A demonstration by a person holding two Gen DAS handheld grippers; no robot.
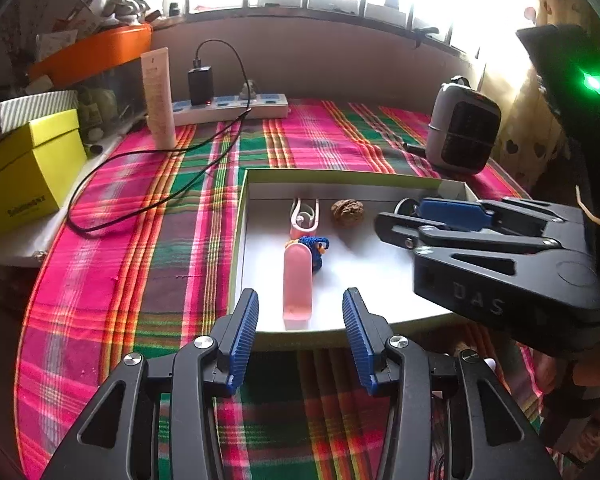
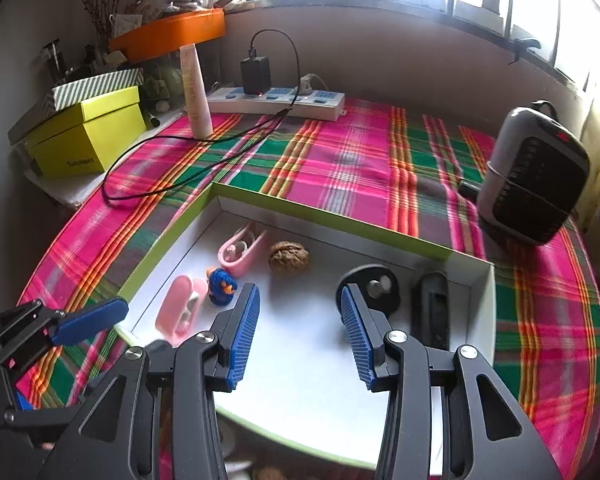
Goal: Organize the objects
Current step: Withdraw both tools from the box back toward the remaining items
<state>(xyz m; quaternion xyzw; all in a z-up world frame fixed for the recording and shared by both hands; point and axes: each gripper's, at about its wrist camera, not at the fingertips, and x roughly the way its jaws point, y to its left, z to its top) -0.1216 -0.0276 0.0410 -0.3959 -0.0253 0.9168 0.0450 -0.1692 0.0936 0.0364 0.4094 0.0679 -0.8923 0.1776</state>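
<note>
Hovering over the near edge of the shallow box [image 1: 242, 208], the left gripper [image 1: 300, 340] has its blue pads [image 1: 244, 336] spread with nothing between them; the right gripper [image 2: 300, 336] is likewise spread and empty, poised above bare white floor in the middle of the box.

Sorted items already lie inside: a pink clip [image 1: 298, 280] nearest the left gripper, a small blue knitted charm [image 1: 318, 250] touching its far right side, a second pink clip [image 1: 304, 216] beyond, and a walnut [image 1: 347, 211] just beside that; toward the right wall sit a black round part [image 2: 374, 290] and a dark oblong piece [image 2: 434, 312].

In the left wrist view the near pink clip lies straight ahead of the left gripper, its long axis running almost along the line the fingers point, its near end just beyond the gap between the pads; a grasp across its narrow width would suit the jaws as they stand. From the right gripper the same clip lies off to the left and slanted, so the left hand looks the nearer and better aligned; the black round part and the oblong piece lie nearer the right.

Whether anything remains outside the box to gather I cannot tell; only the plaid cloth [image 1: 140, 240] shows around it.
</note>
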